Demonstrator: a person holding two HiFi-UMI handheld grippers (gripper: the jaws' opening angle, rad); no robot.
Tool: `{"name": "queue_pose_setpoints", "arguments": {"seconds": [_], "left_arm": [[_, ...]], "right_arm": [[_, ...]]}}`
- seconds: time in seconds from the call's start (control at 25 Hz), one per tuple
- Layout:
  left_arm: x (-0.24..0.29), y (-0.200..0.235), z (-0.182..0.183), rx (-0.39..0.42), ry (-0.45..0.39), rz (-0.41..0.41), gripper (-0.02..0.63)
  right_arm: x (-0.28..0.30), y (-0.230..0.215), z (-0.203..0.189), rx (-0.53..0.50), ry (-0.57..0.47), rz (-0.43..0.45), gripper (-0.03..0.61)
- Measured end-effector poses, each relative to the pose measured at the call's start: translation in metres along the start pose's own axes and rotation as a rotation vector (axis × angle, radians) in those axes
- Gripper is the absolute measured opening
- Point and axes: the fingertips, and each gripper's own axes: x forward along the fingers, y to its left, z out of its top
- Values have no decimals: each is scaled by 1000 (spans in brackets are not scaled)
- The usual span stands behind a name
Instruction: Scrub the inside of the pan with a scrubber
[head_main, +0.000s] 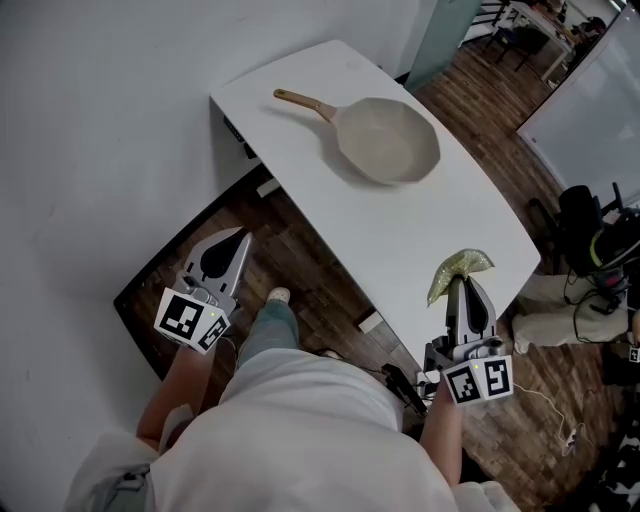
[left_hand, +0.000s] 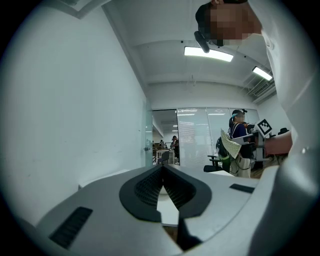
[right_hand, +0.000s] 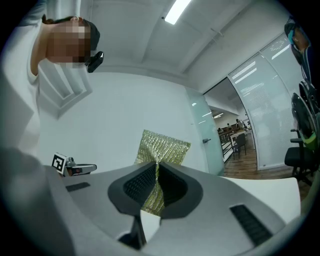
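A beige pan (head_main: 389, 140) with a wooden handle (head_main: 303, 102) lies on the white table (head_main: 420, 230), toward its far end. My right gripper (head_main: 464, 282) is over the table's near right edge, shut on a yellow-green mesh scrubber (head_main: 459, 268) that sticks out past its tips. In the right gripper view the scrubber (right_hand: 161, 150) stands pinched between the dark pads. My left gripper (head_main: 237, 238) hangs left of the table over the wooden floor, well short of the pan, shut with nothing in it (left_hand: 163, 176).
The table's left edge runs diagonally between my two grippers. A white wall (head_main: 90, 150) is close on the left. A dark chair (head_main: 590, 225) and cables lie on the floor to the right. My own legs and shoe (head_main: 277, 297) show below.
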Motion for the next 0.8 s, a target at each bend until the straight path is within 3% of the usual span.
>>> {"name": "queue_pose_setpoints", "arguments": {"seconds": [0.8], "left_arm": [[124,136,1,-17,-14,-206,12]], "right_arm": [[116,24,4,-42,-32,-195,32]]}}
